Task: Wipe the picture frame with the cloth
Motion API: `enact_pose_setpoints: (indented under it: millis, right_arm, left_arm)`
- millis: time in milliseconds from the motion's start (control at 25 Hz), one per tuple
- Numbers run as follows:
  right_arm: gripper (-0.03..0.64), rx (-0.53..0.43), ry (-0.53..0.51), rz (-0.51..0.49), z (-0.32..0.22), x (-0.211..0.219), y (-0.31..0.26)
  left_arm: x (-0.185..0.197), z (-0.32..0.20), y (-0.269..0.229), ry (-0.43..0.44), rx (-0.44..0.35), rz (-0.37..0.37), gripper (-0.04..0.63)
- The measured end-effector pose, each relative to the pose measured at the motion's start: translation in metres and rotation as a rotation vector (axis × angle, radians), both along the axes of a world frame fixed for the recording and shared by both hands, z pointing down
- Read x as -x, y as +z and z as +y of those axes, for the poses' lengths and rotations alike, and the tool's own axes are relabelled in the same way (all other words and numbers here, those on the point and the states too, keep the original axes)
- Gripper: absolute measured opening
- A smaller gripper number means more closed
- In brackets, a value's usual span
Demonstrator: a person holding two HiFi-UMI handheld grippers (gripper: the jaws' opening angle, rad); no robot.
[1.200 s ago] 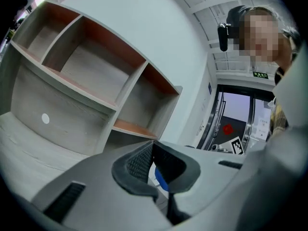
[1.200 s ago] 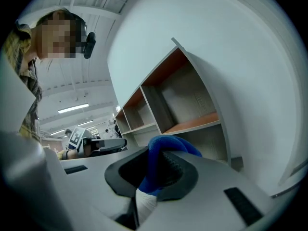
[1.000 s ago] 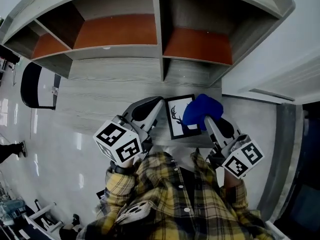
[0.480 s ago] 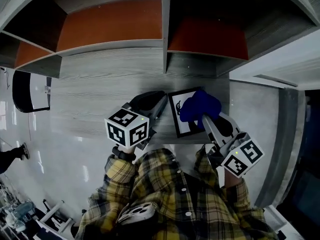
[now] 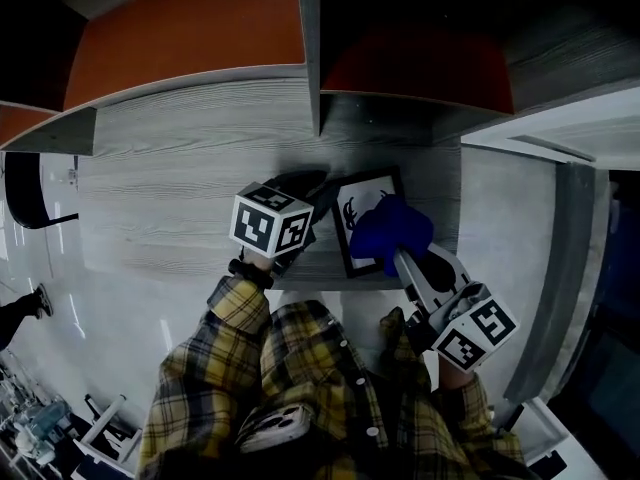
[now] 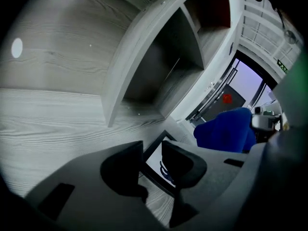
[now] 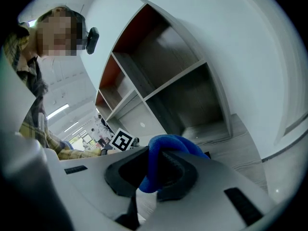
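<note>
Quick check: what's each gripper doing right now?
Left gripper: fingers opening, apart, gripping nothing; picture frame edge shows between them.
Right gripper: closed on the blue cloth.

I see the picture frame (image 5: 352,223) lying flat on the desk (image 5: 180,188), near its front edge. The shelf unit (image 5: 200,83) stands behind it at the desk's back. The frame sits just right of the unit's upright divider. The cloth (image 5: 390,230) hangs over the frame's right part.

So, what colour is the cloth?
The cloth is blue; the right gripper view shows it best.
</note>
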State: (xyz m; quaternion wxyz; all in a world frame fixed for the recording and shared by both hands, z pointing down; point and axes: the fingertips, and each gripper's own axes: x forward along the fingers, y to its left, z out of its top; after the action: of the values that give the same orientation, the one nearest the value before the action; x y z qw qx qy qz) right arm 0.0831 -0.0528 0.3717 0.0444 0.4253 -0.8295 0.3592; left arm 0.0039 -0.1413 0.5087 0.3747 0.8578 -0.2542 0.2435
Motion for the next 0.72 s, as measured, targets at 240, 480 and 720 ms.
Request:
enact_pose_setpoints:
  millis: [240,480,720]
  right_arm:
    - [0.048,0.033,0.002,-0.008,0.006,-0.002,0.014]
    - [0.048,0.037,-0.017,-0.014,0.003,0.003,0.019]
    - [0.048,0.047,-0.04,-0.013,0.0,0.006,0.024]
  left_arm:
    - [-0.007,0.004,0.03,0.042,0.044,-0.065,0.112]
    - [-0.004,0.001,0.047,0.056,0.03,-0.147,0.112]
    - [-0.001,0.0,0.052,0.032,0.056,-0.138,0.124]
